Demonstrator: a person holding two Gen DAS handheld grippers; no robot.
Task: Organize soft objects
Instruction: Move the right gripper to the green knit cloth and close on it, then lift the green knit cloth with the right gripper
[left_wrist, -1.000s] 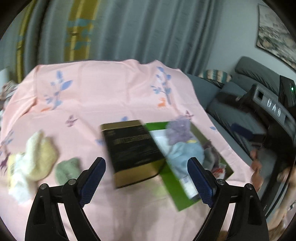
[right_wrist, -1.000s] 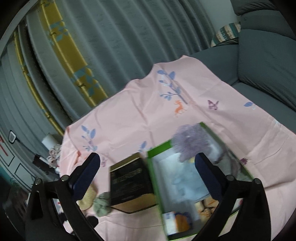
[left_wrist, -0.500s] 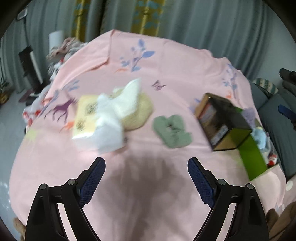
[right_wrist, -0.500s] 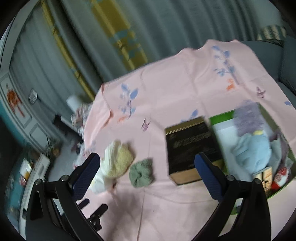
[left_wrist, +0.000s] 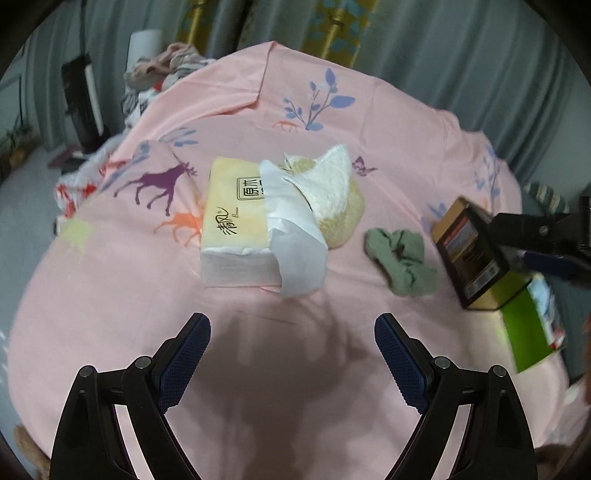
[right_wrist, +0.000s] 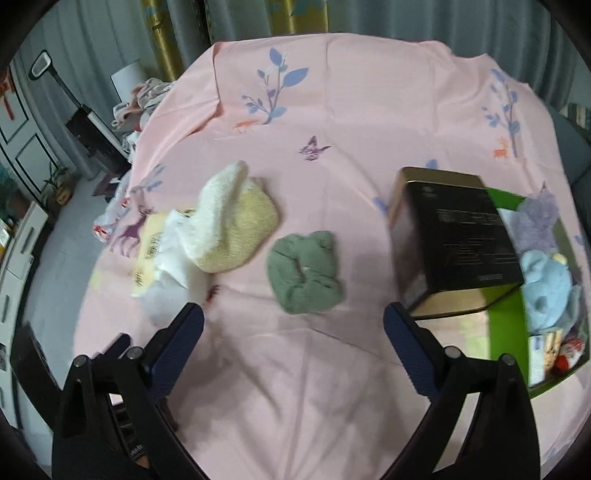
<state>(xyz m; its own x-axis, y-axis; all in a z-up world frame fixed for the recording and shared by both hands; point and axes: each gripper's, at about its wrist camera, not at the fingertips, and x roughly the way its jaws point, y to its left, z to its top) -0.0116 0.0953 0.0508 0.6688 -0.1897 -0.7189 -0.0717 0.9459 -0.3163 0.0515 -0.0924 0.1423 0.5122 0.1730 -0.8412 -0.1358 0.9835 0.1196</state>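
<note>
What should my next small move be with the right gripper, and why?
Probably ease the right gripper forward and down onto the green scrunchie. Its jaws are open and empty, and the scrunchie lies loose on the pink cloth straight ahead, apart from the black-and-gold box, while the green box already holds soft toys.

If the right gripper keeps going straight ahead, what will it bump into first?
Probably the green scrunchie. The open right gripper points at it, with only bare pink cloth in between. Depth is hard to judge, so it might meet the cloth first.

Right claw agape above green scrunchie.
</note>
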